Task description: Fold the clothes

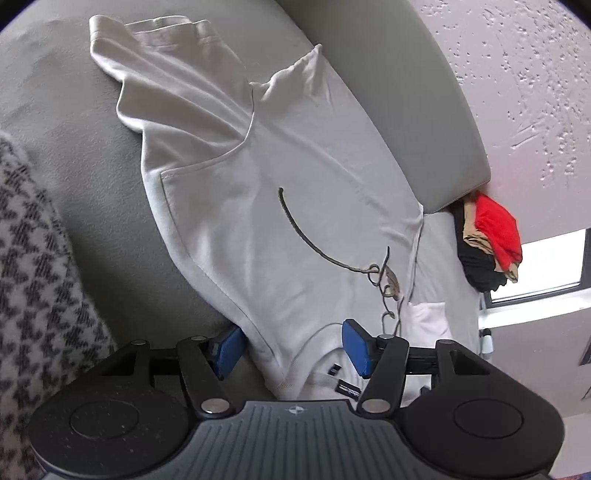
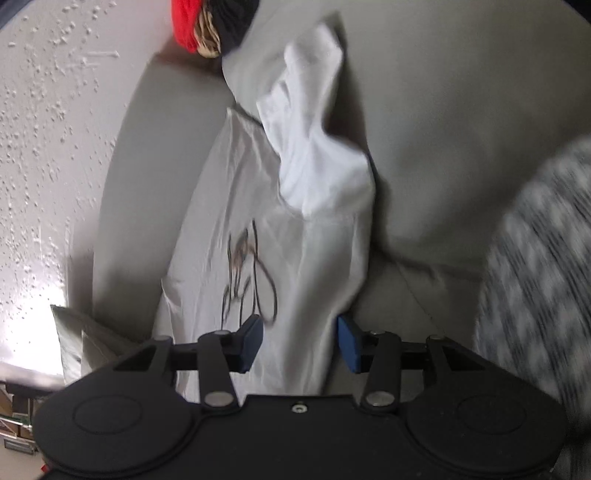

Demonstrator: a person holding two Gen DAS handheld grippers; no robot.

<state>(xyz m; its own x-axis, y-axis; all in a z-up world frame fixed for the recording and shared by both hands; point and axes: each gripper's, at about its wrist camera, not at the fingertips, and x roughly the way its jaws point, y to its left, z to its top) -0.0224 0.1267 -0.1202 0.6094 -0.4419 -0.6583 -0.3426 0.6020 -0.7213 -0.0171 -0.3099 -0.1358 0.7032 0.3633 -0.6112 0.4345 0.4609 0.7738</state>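
A white T-shirt (image 1: 229, 206) with a thin dark line print lies spread along the grey sofa seat (image 1: 92, 155). Its collar end with small dark labels is right at my left gripper (image 1: 292, 348). That gripper's blue pads stand apart, with flat shirt fabric between them and the left pad partly behind the shirt's edge. In the right wrist view the same T-shirt (image 2: 317, 258) runs away from my right gripper (image 2: 301, 345). A sleeve (image 2: 314, 122) is bunched up further on. The right gripper's pads stand apart over the fabric, the right one at the shirt's edge. This view is blurred.
A pile of red, tan and black clothes (image 1: 495, 236) (image 2: 207, 26) sits at the sofa's end against the textured wall. The backrest (image 1: 388, 92) runs along the shirt. A black-and-white patterned fabric (image 1: 33, 277) (image 2: 535, 258) is close by. A pale cushion (image 2: 85, 343) lies low left.
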